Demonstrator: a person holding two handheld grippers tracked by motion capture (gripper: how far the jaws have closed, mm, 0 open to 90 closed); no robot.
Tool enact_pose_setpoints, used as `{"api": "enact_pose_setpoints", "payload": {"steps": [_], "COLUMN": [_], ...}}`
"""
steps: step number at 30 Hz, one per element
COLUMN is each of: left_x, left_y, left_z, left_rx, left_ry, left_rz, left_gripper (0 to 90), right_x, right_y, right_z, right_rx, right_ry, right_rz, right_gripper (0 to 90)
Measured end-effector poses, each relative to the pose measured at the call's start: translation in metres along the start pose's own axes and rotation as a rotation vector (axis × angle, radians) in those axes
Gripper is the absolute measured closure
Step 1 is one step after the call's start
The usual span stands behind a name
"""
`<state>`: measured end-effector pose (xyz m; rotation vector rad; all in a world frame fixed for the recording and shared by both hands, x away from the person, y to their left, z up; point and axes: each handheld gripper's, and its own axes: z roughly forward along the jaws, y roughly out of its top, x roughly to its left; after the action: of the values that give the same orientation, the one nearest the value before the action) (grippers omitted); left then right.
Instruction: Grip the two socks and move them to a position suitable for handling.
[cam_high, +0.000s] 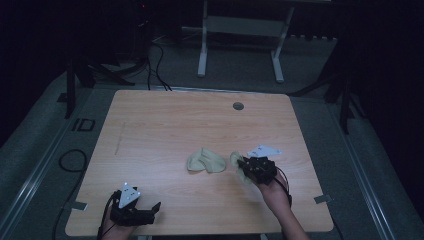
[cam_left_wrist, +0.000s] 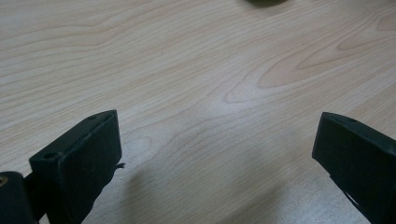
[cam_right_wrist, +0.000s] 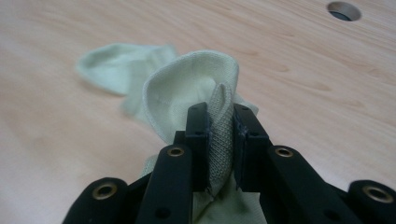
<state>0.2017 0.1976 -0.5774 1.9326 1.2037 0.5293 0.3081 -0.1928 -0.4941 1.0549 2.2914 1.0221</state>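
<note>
Pale green sock (cam_right_wrist: 196, 88): your right gripper (cam_right_wrist: 220, 140) pinches its bunched edge, lifting it beside the second sock (cam_high: 205, 161) mid-table. Your left gripper (cam_left_wrist: 215, 154) waits spread wide near the table's (cam_high: 175, 120) front-left corner, apparently in reserve.

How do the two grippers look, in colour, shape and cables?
Both are black. The left gripper carries a grey three-cornered plate on top, and a dark cable trails from it. The right gripper has flat rectangular jaws on arms with brass-coloured rivets. No sleeves show.
</note>
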Motion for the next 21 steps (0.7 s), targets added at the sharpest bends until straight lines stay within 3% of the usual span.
{"api": "enact_pose_setpoints", "payload": {"steps": [2,7,11,14,15,17,19,21], "left_x": [0.000,-0.002,-0.005,-0.009,-0.011,-0.013,-0.015,-0.016], "left_y": [0.000,0.001,0.002,0.002,0.003,0.003,0.003,0.003], "left_z": [0.000,0.000,0.001,0.003,0.004,0.004,0.004,0.005], "left_rx": [-0.004,-0.004,-0.006,0.001,0.005,0.004,0.001,0.008], "left_ry": [0.003,-0.007,-0.027,-0.029,-0.034,-0.032,-0.031,-0.036], "left_rz": [-0.004,0.002,0.000,0.016,0.024,0.026,0.036,0.029], "left_gripper": [1.2,1.2,1.3,1.3,1.3,1.6,4.9,4.9], "right_x": [0.009,0.029,0.046,0.051,0.054,0.057,0.057,0.061], "right_y": [-0.006,-0.029,-0.051,-0.060,-0.070,-0.077,-0.081,-0.087], "right_z": [-0.008,-0.022,-0.019,-0.016,-0.010,-0.005,-0.002,0.001], "right_rx": [-0.005,-0.023,0.022,0.052,0.080,0.098,0.100,0.096], "right_ry": [0.001,0.024,0.019,0.011,0.030,0.030,0.043,0.054], "right_rz": [-0.018,0.002,-0.021,-0.025,-0.015,-0.038,-0.027,-0.054], "right_gripper": [78.3,78.2,77.9,77.8,77.3,76.1,73.2,60.6]}}
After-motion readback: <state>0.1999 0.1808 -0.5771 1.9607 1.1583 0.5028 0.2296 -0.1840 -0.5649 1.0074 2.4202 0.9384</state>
